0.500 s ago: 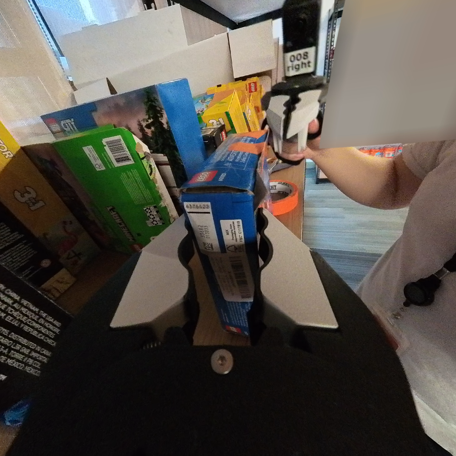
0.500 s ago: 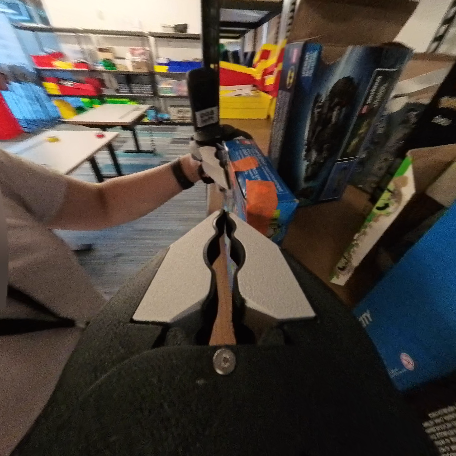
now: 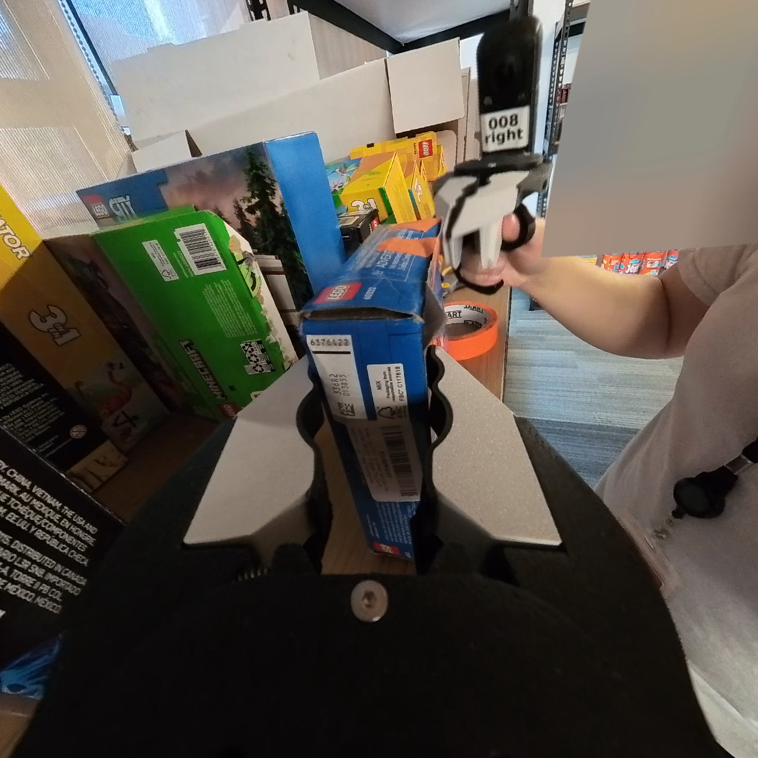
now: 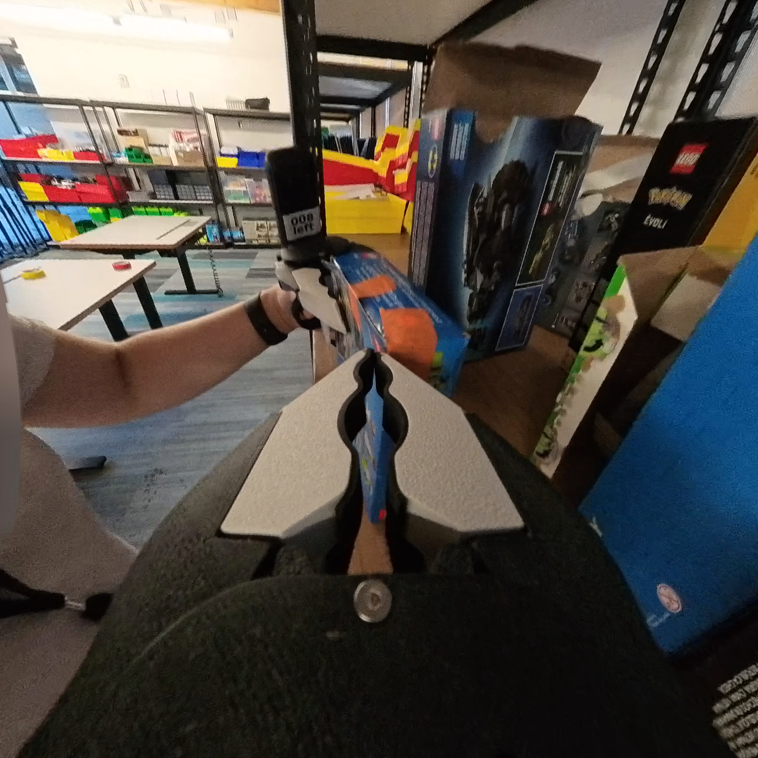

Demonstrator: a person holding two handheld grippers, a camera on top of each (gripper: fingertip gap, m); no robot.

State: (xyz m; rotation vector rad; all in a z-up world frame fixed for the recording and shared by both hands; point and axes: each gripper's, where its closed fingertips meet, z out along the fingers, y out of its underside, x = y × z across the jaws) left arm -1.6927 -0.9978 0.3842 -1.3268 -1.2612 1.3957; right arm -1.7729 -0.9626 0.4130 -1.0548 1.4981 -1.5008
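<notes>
- The left gripper [image 3: 371, 404] is clamped on the near end of a narrow blue box [image 3: 369, 385]; its two grey fingers [image 3: 262, 447] press the box's long sides, opened only as wide as the box.
- The blue box stands on edge above the wooden shelf [image 3: 490, 369], its top flap slightly torn, with orange patches along its upper face.
- The right gripper [image 4: 373, 410] is at the box's far end; its jaws are nearly together and seem to pinch a thin blue flap or edge of the box [image 4: 375, 451], though I cannot tell how firmly.
- In the left wrist view the right gripper [image 3: 471, 246] shows just past the box's far corner, held in a hand [image 3: 506, 266].
- Left of the blue box lean a green box [image 3: 184, 303] and a larger blue box with a forest scene [image 3: 229, 192].
- An orange tape roll [image 3: 471, 332] lies on the shelf just beyond the box.
- Yellow boxes [image 3: 385, 184] stand farther back.
- From the right wrist view, a dark blue box [image 4: 492, 229] stands upright behind the held one.
</notes>
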